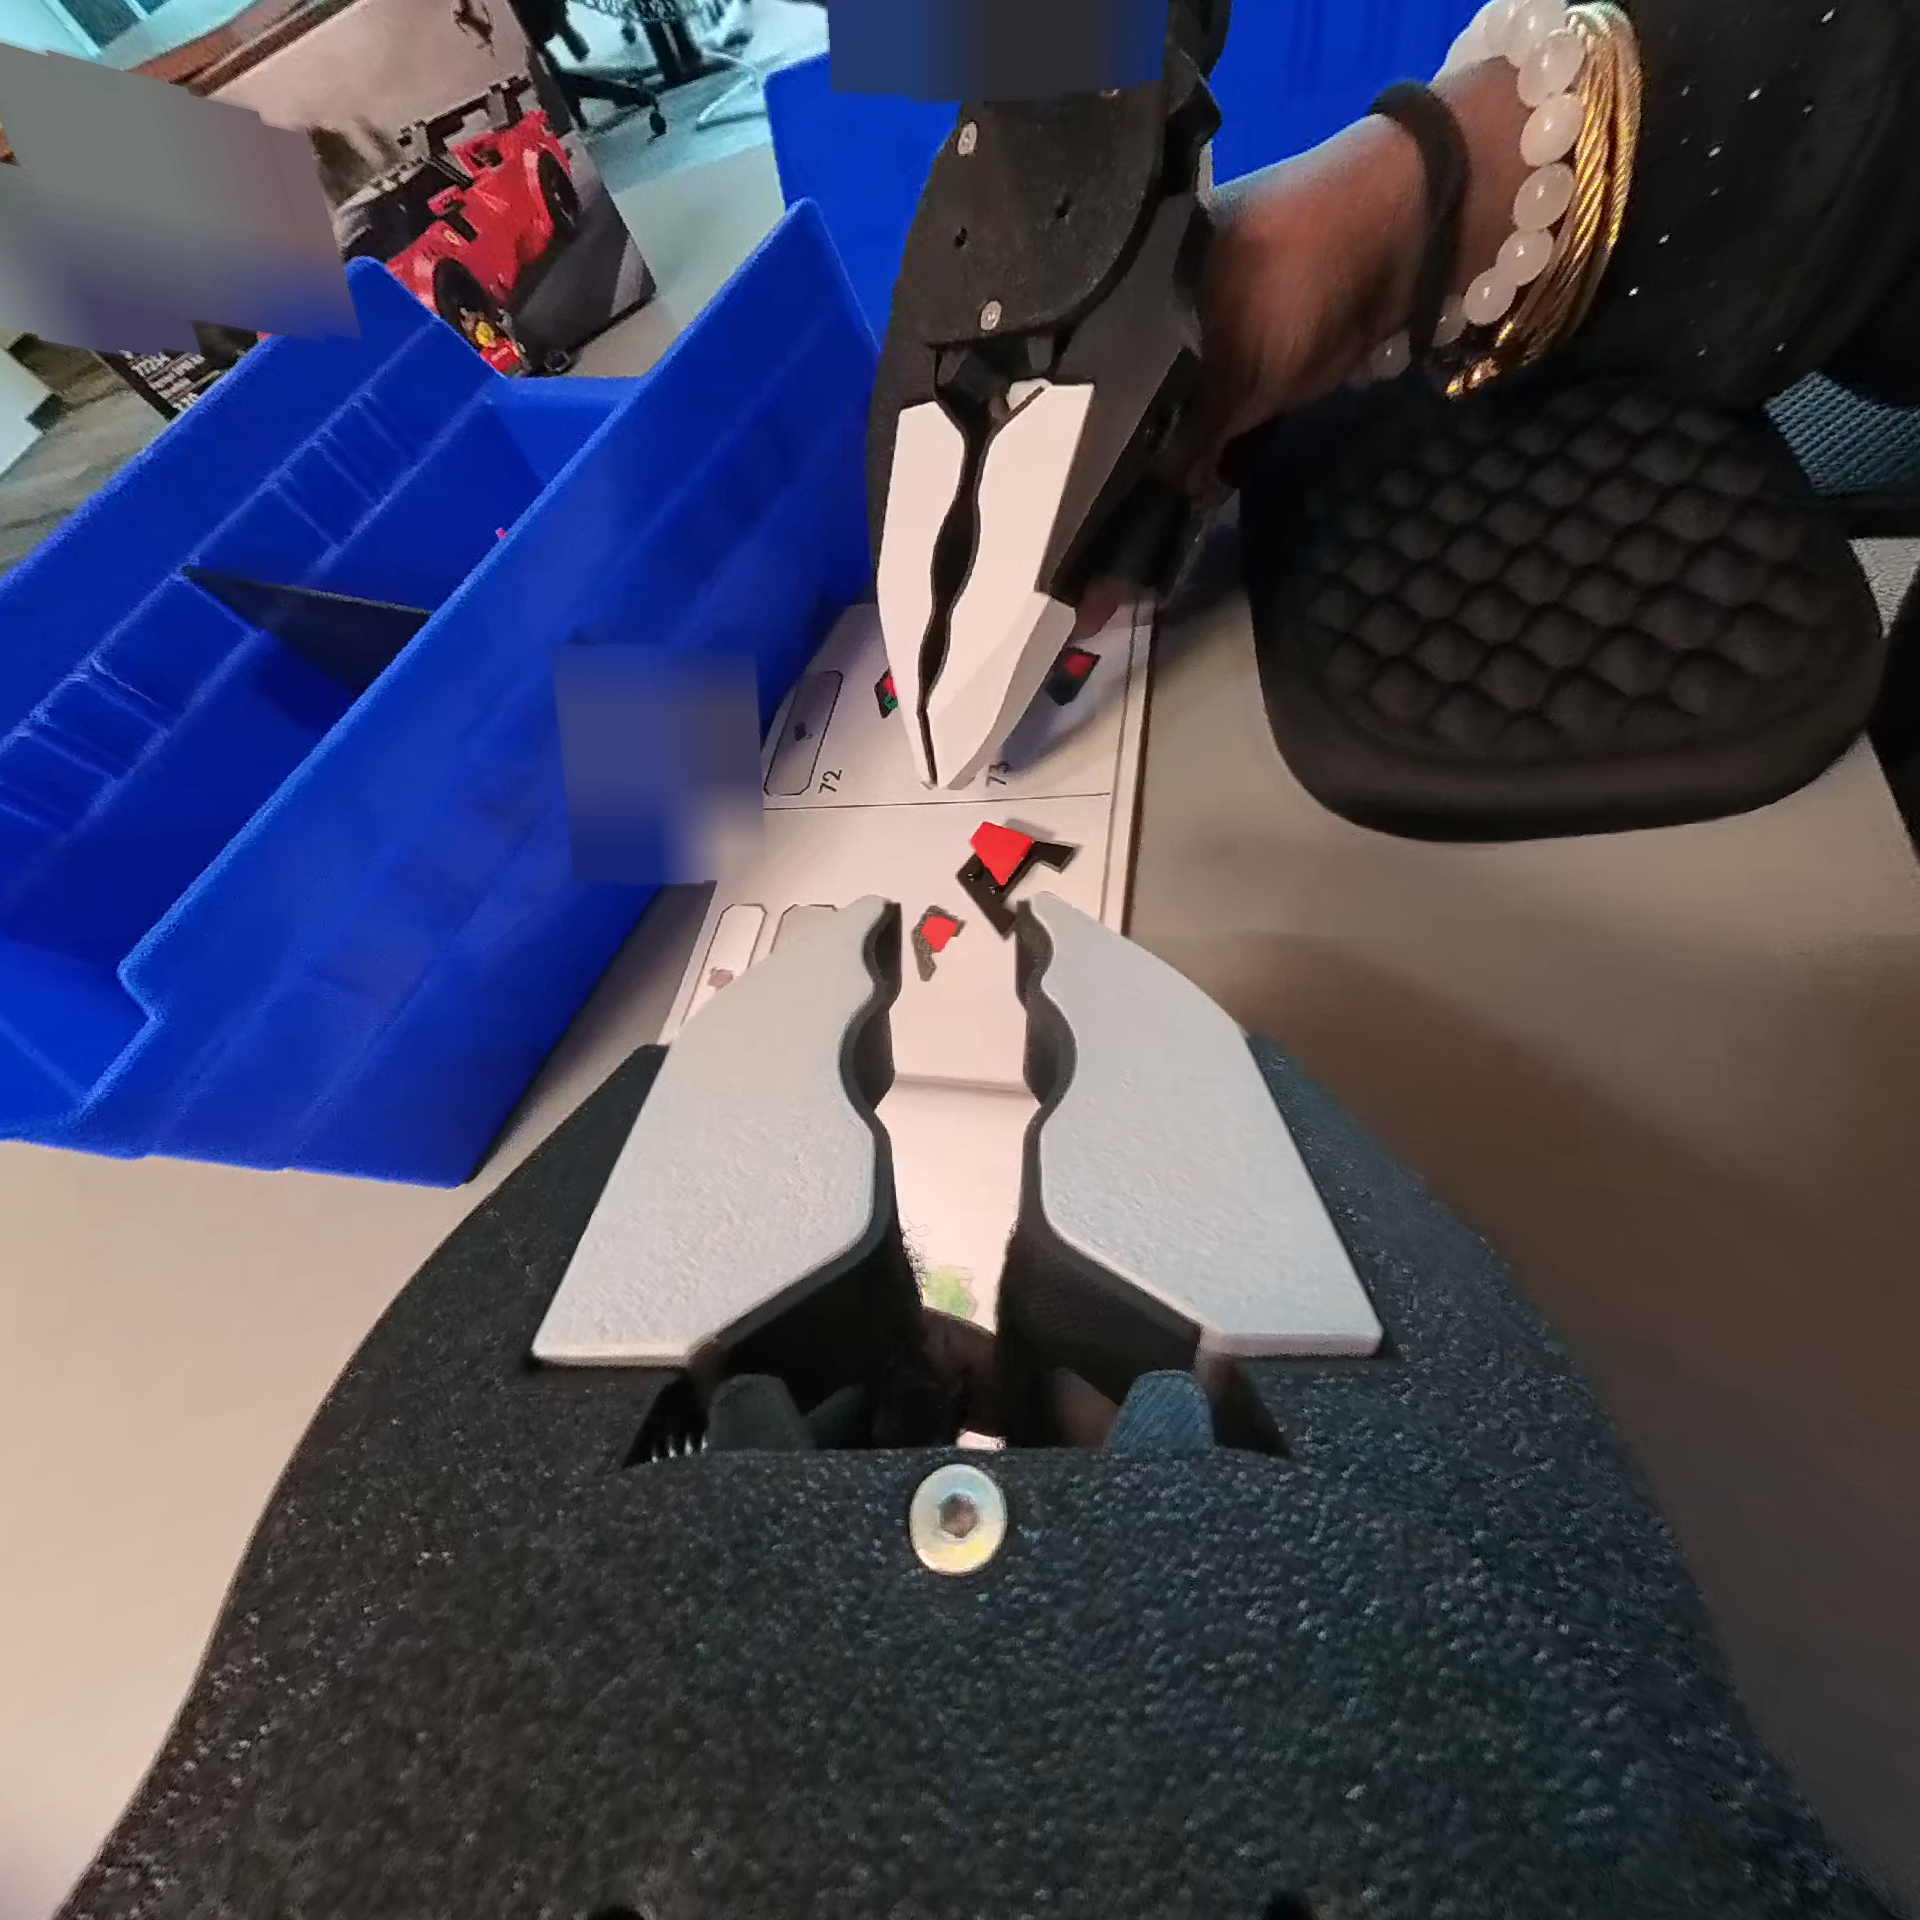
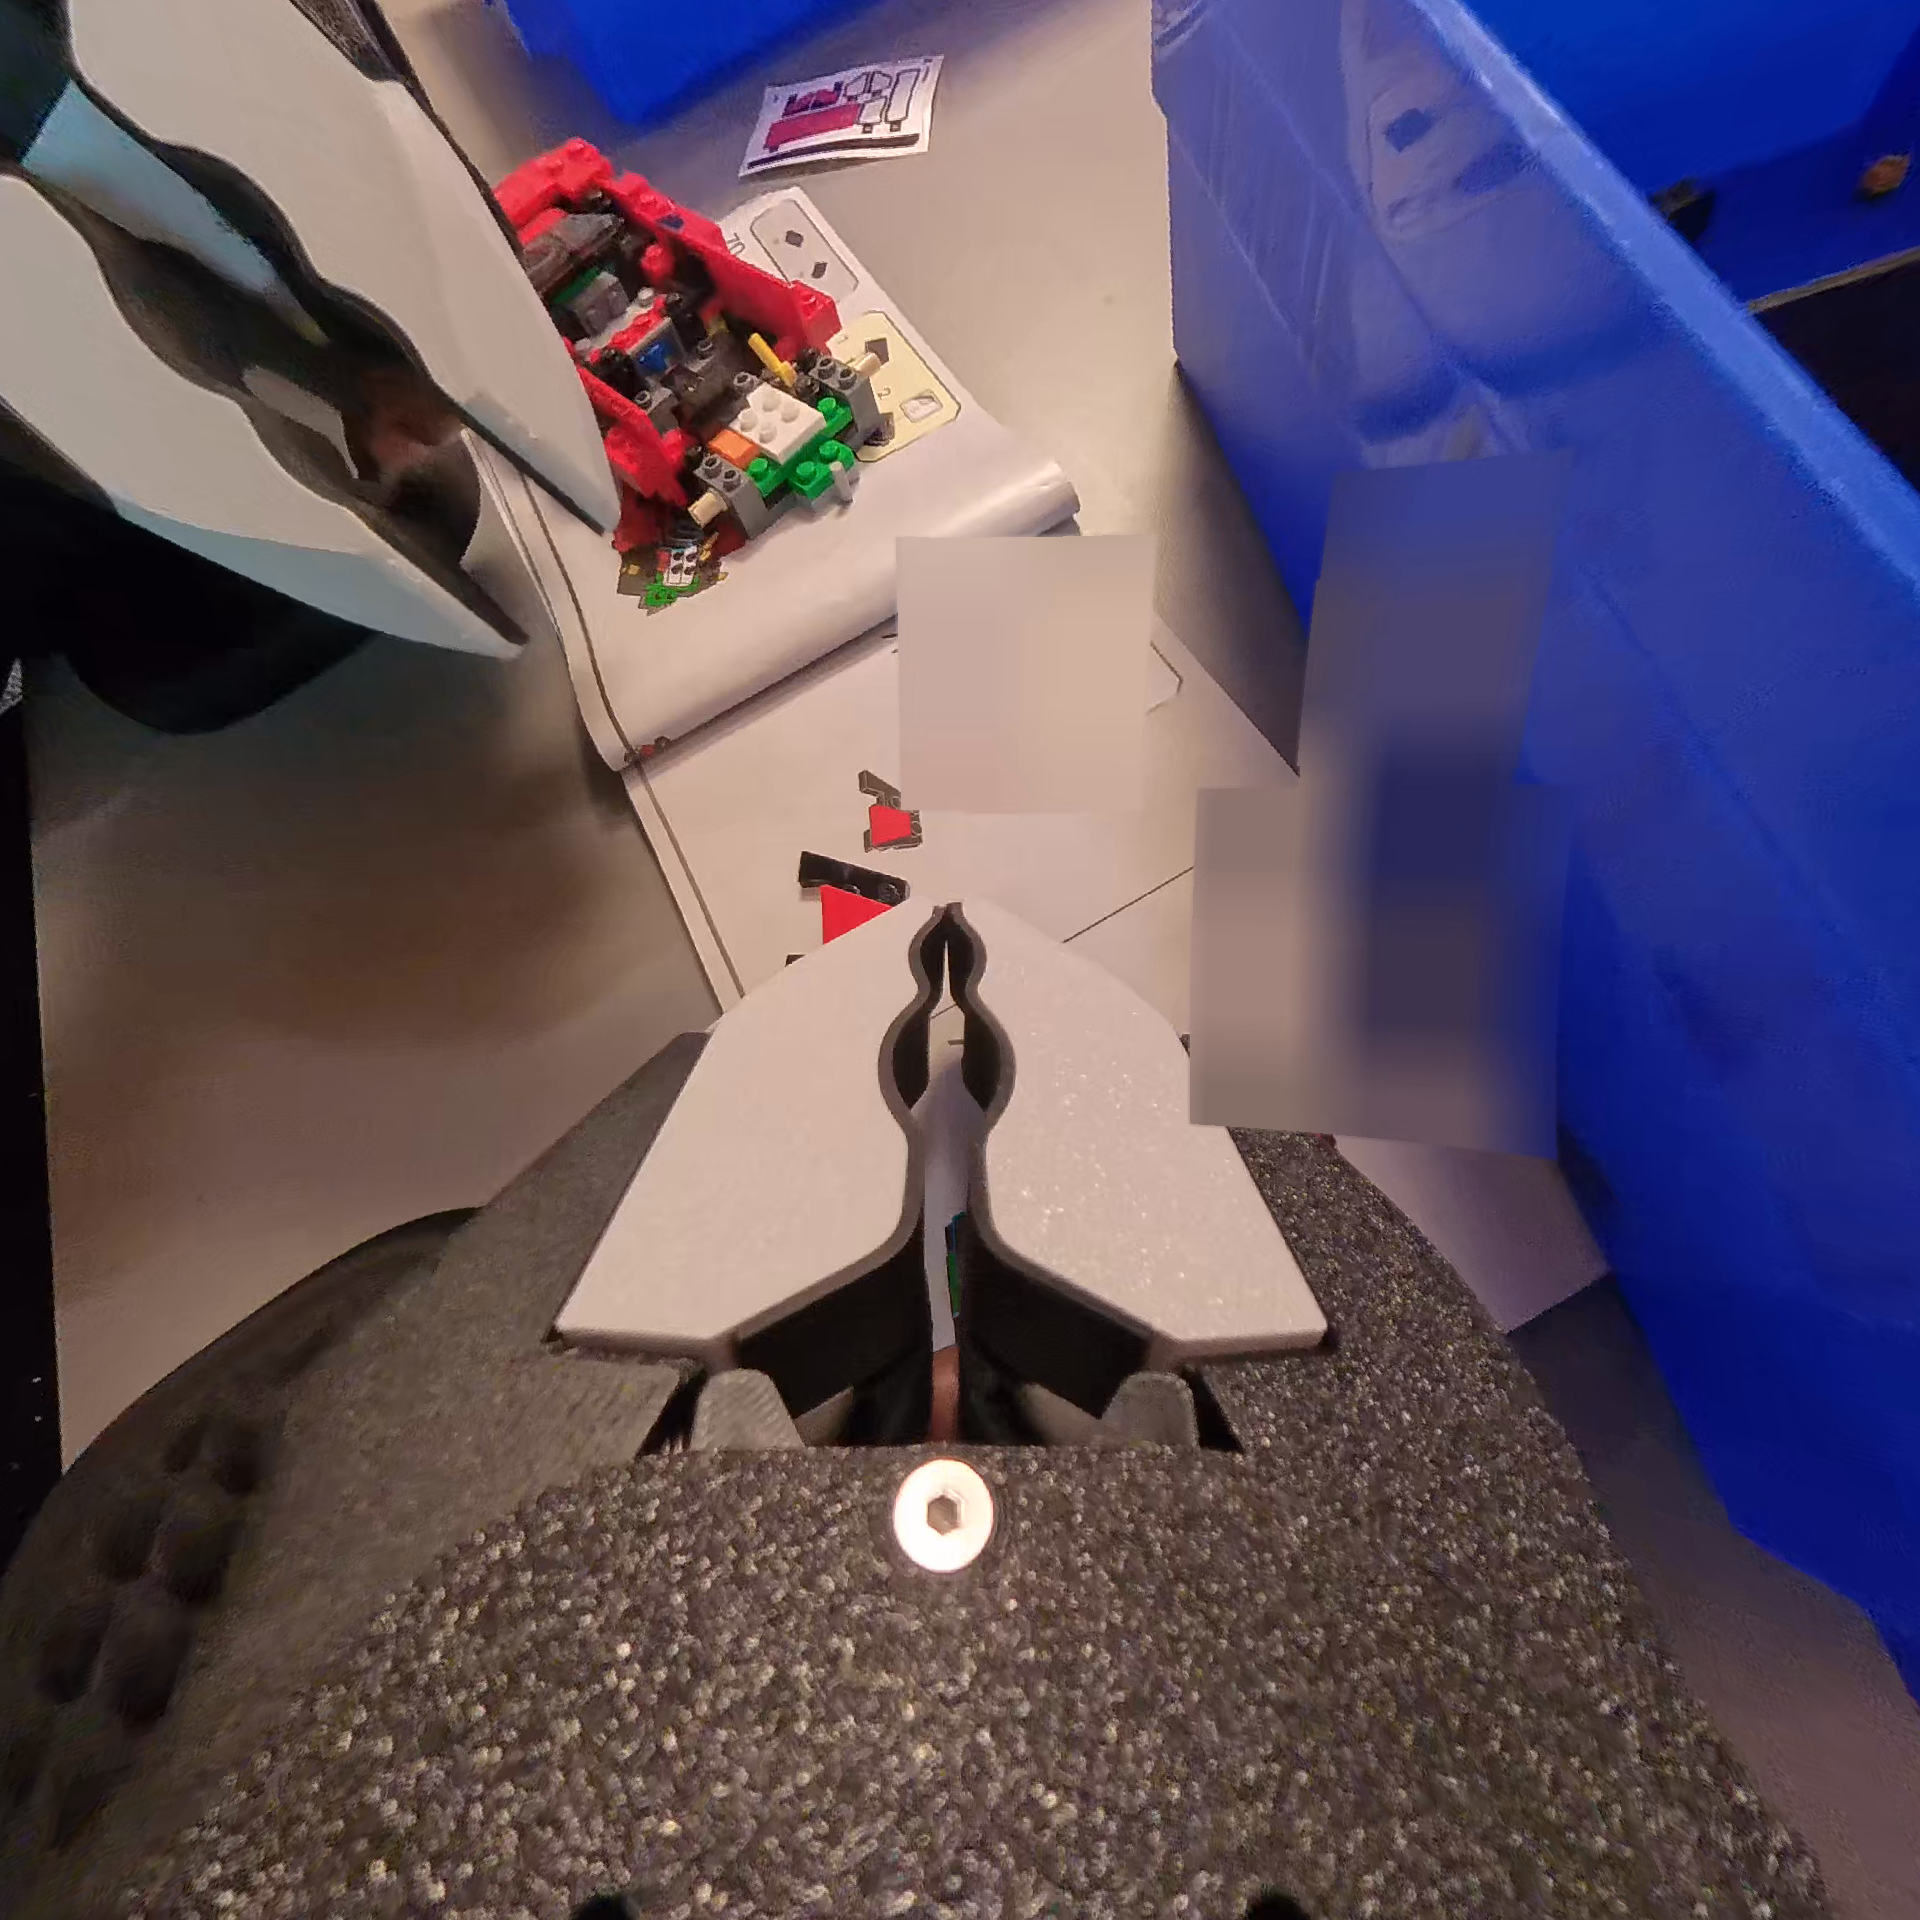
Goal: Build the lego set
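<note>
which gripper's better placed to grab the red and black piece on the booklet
Left. The left gripper is open with the red and black piece just past its fingertips; the right gripper is shut.

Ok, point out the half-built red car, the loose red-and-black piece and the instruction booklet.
half-built red car [image 2: 675, 353]: right wrist view, its middle.
loose red-and-black piece [image 1: 1003, 862]: left wrist view, red top.
instruction booklet [image 2: 810, 634]: right wrist view, bare page.

A small lego piece [image 1: 1000, 854] lies on the booklet [image 1: 1049, 997], between 2 grippers. The bin [image 1: 416, 831] sits left of the booklet. The half-built car [image 2: 686, 364] rests on the booklet's far pages.
</note>
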`<state>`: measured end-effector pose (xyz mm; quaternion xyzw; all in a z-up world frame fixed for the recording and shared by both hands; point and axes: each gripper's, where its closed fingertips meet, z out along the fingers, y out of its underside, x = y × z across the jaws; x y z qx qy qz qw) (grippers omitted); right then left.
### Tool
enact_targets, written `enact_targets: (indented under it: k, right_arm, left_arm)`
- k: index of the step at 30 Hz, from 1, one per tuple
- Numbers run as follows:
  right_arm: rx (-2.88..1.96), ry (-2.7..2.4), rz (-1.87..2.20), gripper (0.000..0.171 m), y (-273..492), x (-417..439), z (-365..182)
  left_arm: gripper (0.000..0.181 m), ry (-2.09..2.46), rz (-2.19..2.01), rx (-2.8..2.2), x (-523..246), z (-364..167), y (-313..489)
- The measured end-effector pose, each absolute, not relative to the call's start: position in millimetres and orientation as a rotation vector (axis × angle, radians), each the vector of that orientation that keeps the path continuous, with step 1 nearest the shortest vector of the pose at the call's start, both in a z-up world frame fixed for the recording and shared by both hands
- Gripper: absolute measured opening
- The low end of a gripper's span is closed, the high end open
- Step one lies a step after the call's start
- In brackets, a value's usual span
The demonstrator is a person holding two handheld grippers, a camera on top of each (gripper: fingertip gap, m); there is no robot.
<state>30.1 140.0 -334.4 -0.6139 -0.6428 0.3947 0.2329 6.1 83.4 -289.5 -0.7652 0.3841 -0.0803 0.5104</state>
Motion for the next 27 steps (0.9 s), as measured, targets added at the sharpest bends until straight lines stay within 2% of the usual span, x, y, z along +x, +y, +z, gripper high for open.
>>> enact_targets:
  k: [1,6,10,16,27]
  right_arm:
    - [-1.675,-1.773,1.085,0.000,138.9,29.9,-334.8]
    - [-1.652,-1.798,1.094,0.002,135.7,29.2,-335.6]
    - [-1.644,-1.843,1.117,0.020,126.3,33.8,-329.1]
    - [-1.646,-1.903,0.911,0.026,119.7,33.9,-340.0]
    - [-1.654,-1.918,0.821,0.016,118.7,30.4,-347.1]
  left_arm:
    - [0.021,0.928,-0.202,-1.846,8.5,-288.9,82.7]
    - [0.022,0.918,-0.241,-1.878,13.3,-292.8,83.8]
    - [0.023,0.928,-0.249,-1.909,11.7,-302.2,84.1]
    - [0.023,0.888,-0.331,-1.891,12.5,-301.3,85.0]
    - [0.023,0.871,-0.335,-1.881,9.1,-300.8,84.9]
